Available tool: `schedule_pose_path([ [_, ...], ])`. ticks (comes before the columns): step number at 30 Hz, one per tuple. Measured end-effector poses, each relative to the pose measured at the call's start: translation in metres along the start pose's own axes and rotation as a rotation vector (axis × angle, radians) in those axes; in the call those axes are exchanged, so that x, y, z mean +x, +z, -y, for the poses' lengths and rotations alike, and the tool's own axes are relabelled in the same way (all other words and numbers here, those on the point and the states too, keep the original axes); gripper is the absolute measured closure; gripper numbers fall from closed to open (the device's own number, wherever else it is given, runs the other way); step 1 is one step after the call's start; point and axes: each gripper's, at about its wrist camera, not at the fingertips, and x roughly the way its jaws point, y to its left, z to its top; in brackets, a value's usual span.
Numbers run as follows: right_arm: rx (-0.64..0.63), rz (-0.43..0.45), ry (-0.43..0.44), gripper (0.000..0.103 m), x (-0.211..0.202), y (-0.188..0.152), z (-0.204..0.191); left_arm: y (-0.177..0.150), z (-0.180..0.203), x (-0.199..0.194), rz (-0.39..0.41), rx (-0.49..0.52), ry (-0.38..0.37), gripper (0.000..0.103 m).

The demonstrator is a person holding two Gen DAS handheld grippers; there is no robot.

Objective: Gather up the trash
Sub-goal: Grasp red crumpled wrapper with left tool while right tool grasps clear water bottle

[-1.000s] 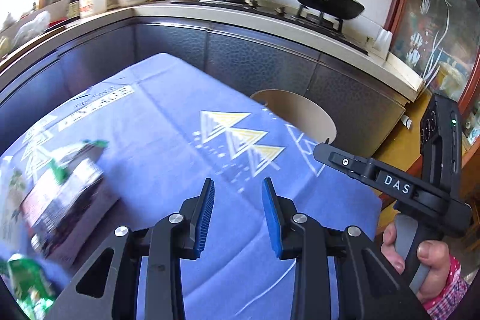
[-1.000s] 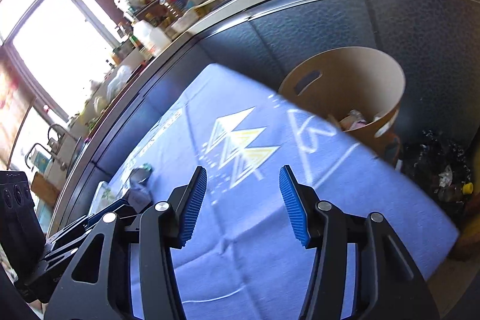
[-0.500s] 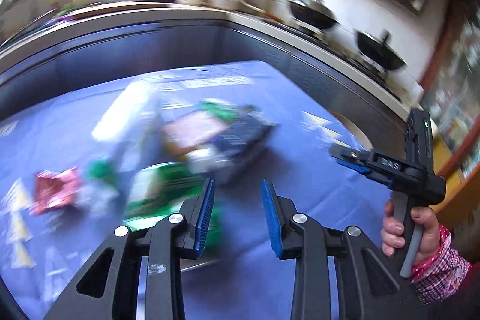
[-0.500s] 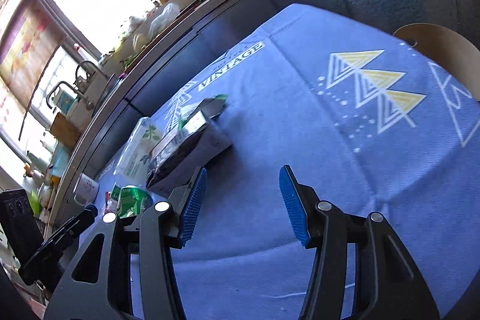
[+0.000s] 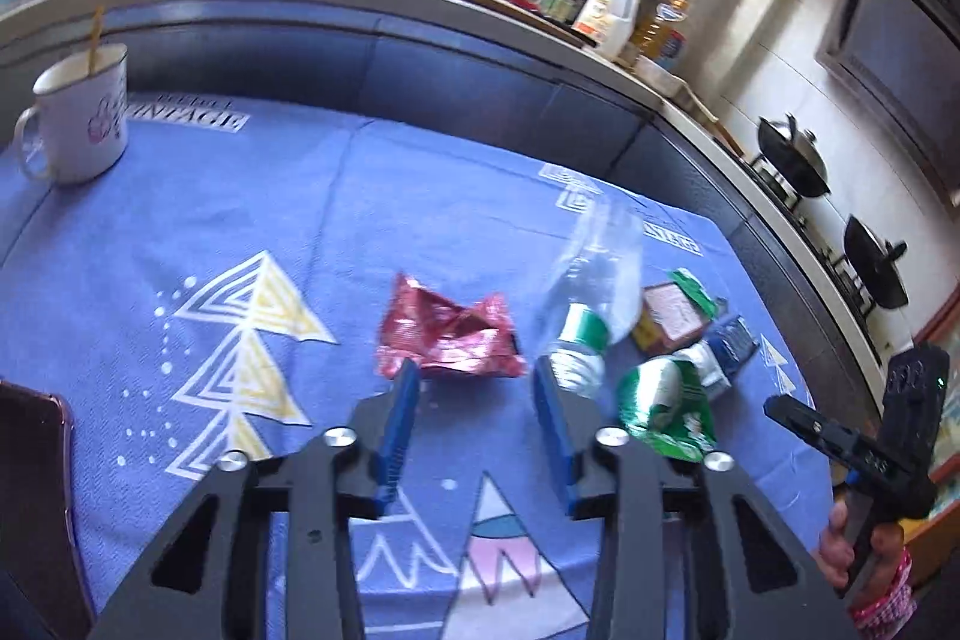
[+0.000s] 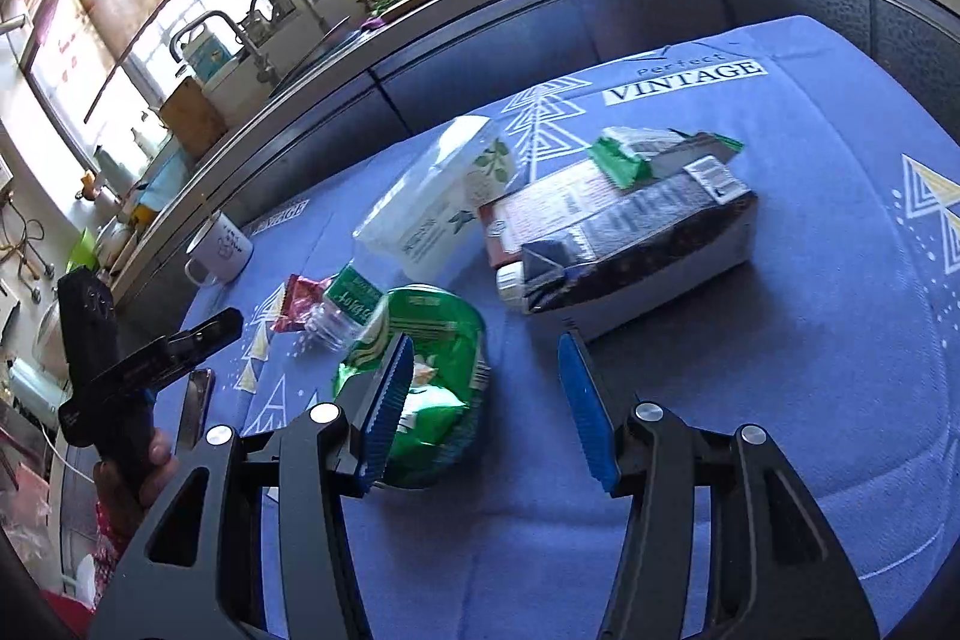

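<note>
Trash lay scattered on the table (image 5: 240, 196), none of it collected yet. Left tongs (image 5: 474, 436) were released, with the red wrapper (image 5: 450, 334) just ahead between their tips and a plastic bottle (image 5: 591, 304) off to their right. Right tongs (image 6: 489, 406) were released too, the green bag (image 6: 420, 370) at their left finger and a carton (image 6: 630, 232) beyond. Reaching seemed the step in hand; next, the left tongs would likely need to advance around the wrapper and clench.

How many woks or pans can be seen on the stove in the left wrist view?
2. One lidded wok sits on the nearer burner; the second wok sits on the burner farther right, near the frame edge. More cookware may be out of view.
</note>
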Motion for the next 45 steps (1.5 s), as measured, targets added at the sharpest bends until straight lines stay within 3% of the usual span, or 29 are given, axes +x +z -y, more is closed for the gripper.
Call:
schedule_pose_path([
  [5, -0.037, -0.043, 0.056, 0.052, 0.016, 0.013, -0.027, 0.011, -0.03, 0.02, -0.038, -0.083, -0.039, 0.044],
  [8, -0.036, -0.084, 0.086, 0.051, 0.036, 0.027, -0.043, 0.018, -0.041, 0.034, -0.063, -0.113, -0.082, 0.044],
  [15, 0.01, -0.126, 0.008, 0.032, 0.079, 0.069, -0.05, 0.025, -0.04, 0.051, -0.067, -0.135, -0.134, 0.044],
  [19, 0.041, -0.156, -0.045, 0.031, 0.109, 0.086, -0.051, 0.022, -0.033, 0.056, -0.063, -0.116, -0.12, 0.045],
  [21, 0.04, -0.175, -0.078, 0.029, 0.126, 0.092, -0.055, 0.021, -0.026, 0.06, -0.069, -0.091, -0.105, 0.056],
  [23, 0.011, -0.195, -0.124, 0.028, 0.144, 0.095, -0.062, 0.017, -0.02, 0.066, -0.093, -0.063, -0.101, 0.091],
  [24, -0.001, -0.199, -0.141, 0.028, 0.149, 0.095, -0.066, 0.014, -0.018, 0.068, -0.102, -0.055, -0.099, 0.098],
  [28, -0.12, -0.214, -0.183, 0.025, 0.171, 0.09, -0.089, 0.006, -0.016, 0.053, -0.065, -0.043, -0.099, 0.099],
  [32, -0.216, -0.29, -0.22, 0.025, 0.19, 0.075, -0.107, 0.004, -0.021, 0.03, -0.019, -0.051, -0.079, 0.099],
  [35, -0.254, -0.326, -0.201, 0.037, 0.193, 0.068, -0.112, 0.003, -0.03, 0.009, 0.019, -0.074, -0.07, 0.099],
  [38, -0.307, -0.3, -0.179, 0.041, 0.181, 0.067, -0.12, 0.003, -0.036, -0.008, 0.042, -0.096, -0.066, 0.099],
  [45, -0.281, -0.177, -0.038, 0.042, 0.119, 0.08, -0.123, 0.008, -0.02, -0.034, 0.088, -0.082, -0.096, 0.099],
])
